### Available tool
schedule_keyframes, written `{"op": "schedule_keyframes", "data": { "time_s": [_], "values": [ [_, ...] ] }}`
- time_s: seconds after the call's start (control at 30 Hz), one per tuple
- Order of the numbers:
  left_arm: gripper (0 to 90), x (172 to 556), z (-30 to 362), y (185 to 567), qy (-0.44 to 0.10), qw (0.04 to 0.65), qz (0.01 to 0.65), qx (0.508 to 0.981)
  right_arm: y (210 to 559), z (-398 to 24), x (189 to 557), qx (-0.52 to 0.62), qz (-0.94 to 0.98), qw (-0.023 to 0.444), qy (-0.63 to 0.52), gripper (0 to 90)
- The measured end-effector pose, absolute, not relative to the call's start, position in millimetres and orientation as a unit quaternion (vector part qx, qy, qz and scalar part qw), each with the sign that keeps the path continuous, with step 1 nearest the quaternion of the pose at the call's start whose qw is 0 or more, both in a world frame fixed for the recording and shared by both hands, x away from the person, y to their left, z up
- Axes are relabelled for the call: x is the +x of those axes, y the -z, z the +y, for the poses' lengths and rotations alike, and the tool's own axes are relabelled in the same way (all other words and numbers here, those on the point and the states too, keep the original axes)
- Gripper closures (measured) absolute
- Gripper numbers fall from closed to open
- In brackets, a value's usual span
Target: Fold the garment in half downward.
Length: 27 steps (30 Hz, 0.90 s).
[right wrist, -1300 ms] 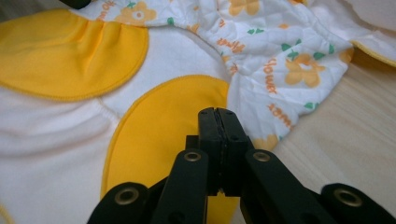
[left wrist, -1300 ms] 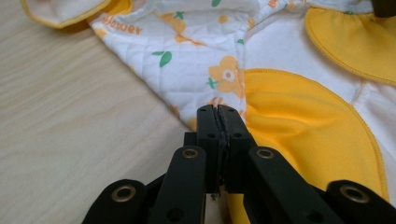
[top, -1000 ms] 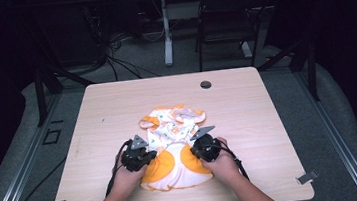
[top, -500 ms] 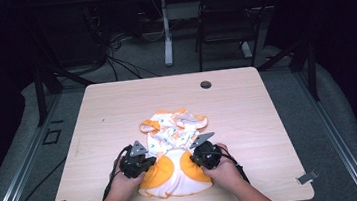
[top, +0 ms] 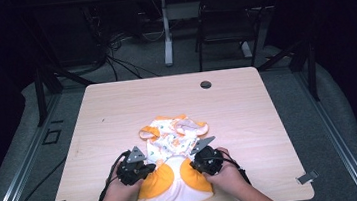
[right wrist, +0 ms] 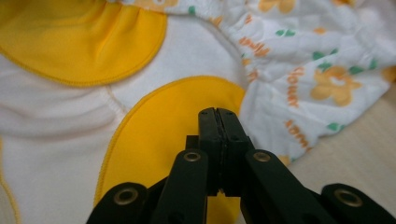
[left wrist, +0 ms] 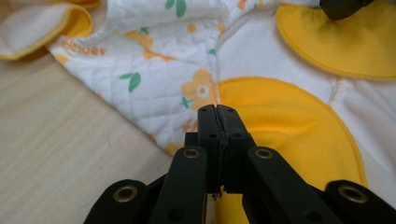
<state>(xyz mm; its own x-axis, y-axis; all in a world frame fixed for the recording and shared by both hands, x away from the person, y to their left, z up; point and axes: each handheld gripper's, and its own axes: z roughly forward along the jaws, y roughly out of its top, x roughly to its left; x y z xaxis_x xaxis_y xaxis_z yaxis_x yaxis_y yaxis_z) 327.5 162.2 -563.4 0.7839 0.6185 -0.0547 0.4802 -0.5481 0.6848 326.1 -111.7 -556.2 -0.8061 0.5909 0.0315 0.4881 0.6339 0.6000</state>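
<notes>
garment (top: 173, 166) between both hands | left gripper (left wrist: 218, 116) view: jaws together

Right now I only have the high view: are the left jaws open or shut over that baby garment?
Observer: The left gripper has its jaws pressed together, tips over the edge of a yellow patch on the garment. I cannot tell whether cloth is pinched.
Operator: And the right?
Observer: The right gripper is shut too, over a second yellow patch.
Operator: Any print on the white part?
Observer: Orange flowers, green leaves and small orange lettering.
</notes>
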Motion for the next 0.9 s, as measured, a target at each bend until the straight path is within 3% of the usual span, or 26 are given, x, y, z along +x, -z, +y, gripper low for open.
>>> {"op": "schedule_keyframes", "data": {
  "time_s": [0.4,0.9],
  "values": [
    [89.2,378,159,532,-0.111,0.372,0.342,0.856,514,-123,389,0.344,0.875,0.114,-0.322,90.0],
    [88.8,416,136,549,-0.111,0.336,0.354,0.866,512,-114,463,0.403,0.848,0.153,-0.308,89.8]
  ]
}}
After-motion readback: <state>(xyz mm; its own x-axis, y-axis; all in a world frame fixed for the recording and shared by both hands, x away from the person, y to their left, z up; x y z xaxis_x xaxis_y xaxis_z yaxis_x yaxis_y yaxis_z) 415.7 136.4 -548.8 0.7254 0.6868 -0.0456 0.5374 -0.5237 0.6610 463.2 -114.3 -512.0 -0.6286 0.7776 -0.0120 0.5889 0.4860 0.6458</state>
